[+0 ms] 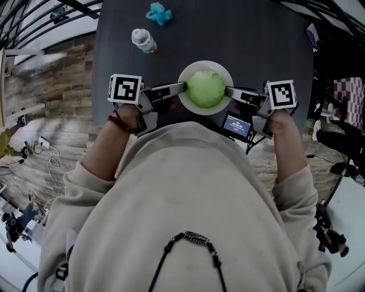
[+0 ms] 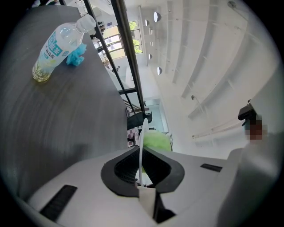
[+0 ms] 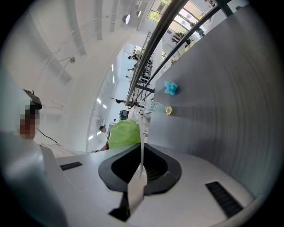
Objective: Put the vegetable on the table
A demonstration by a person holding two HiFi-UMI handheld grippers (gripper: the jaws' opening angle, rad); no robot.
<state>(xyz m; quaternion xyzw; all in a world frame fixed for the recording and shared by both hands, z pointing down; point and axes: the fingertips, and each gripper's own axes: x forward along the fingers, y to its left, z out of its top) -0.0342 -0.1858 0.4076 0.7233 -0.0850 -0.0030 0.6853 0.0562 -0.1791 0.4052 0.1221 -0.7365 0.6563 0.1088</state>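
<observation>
While my left gripper [image 1: 182, 86] and right gripper [image 1: 228, 90] are clamping the rim of the white plate [image 1: 205, 64] by the near edge of the table [image 1: 245, 40], the green cabbage [image 1: 205, 89] is sitting loose on it; uneven tilting is risking a roll-off

The dark grey bench [image 1: 256, 40] is lying bare across the upper middle and upper right of the head view, leaving wide room. At upper left, a clear plastic bottle of pale yellow drink [image 1: 144, 41] and a crumpled light blue object [image 1: 158, 13] are blocking the way. A round white plate [image 1: 219, 69] is occupying the centre.
</observation>
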